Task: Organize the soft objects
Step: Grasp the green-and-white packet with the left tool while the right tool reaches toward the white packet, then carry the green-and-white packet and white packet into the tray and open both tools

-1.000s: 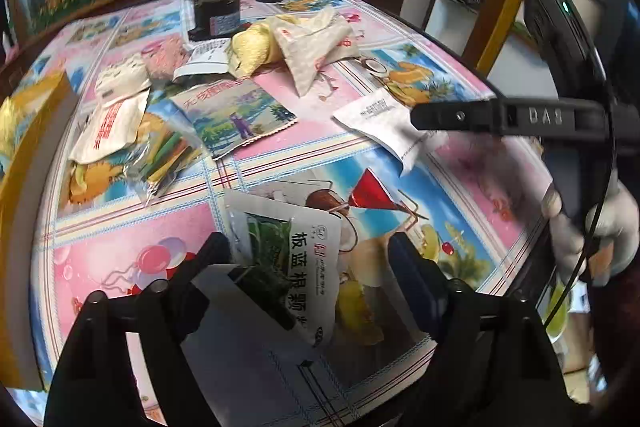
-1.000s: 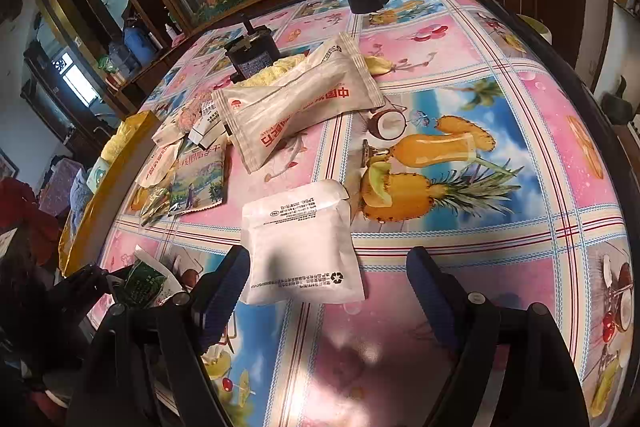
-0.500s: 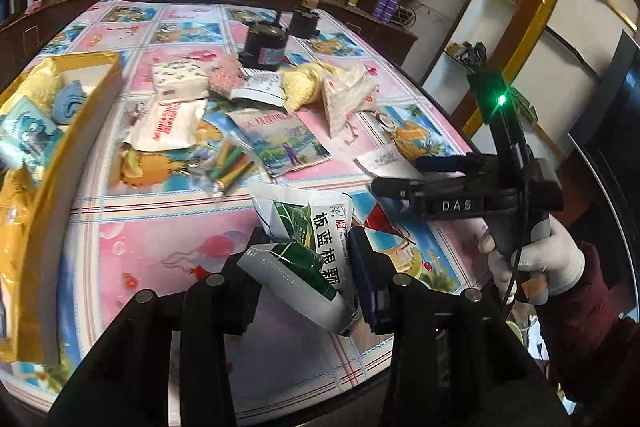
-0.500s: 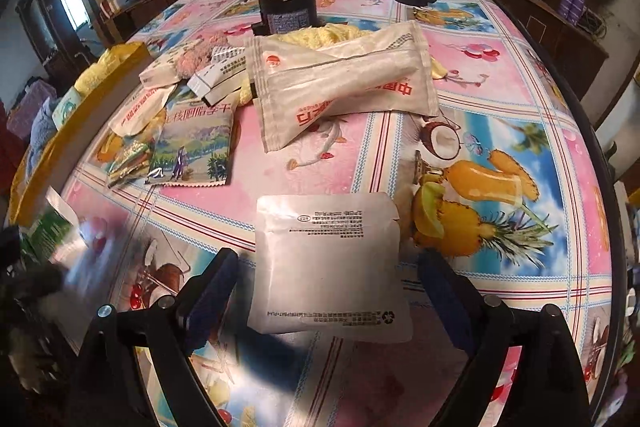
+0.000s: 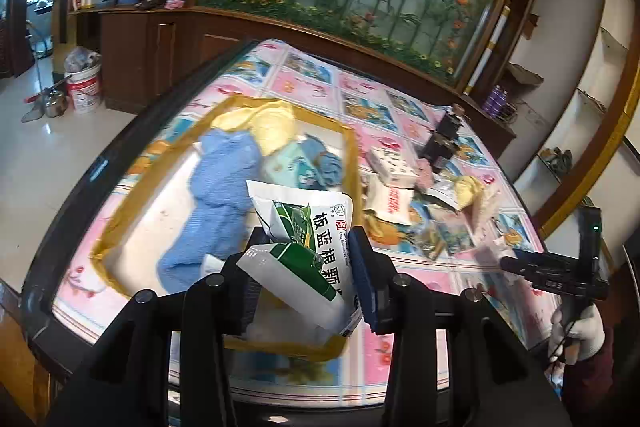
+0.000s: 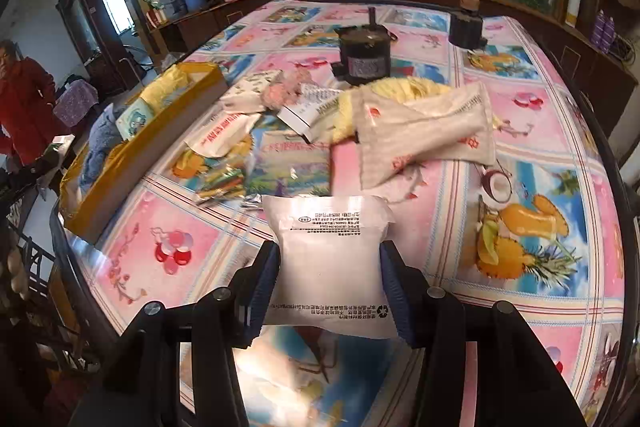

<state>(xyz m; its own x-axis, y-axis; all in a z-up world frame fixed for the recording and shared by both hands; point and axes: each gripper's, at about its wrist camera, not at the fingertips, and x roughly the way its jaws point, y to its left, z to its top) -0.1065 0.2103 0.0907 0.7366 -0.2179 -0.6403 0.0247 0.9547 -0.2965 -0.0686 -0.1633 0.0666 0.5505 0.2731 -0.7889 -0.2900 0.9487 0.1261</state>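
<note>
The worktop (image 6: pixel 520 155) wears a bright fruit-print cloth, and the yellow-rimmed tray (image 5: pixel 352 155) sits at its edge holding a blue towel (image 5: pixel 216 187). Above that tray, the left gripper (image 5: pixel 306 267) has its jaws clenched on a green-and-white sachet (image 5: pixel 316 239). Well away from the tray, the right gripper (image 6: pixel 328 279) pinches a plain white pouch (image 6: pixel 328 251) between its jaws, its far end drooping forward.

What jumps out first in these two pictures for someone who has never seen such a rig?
Each gripper clamps a soft packet: the left gripper holds a green and white sachet above the yellow box, the right gripper pinches a plain white pouch. Behind lies a heap of packets on the bright cartoon tablecloth.
</note>
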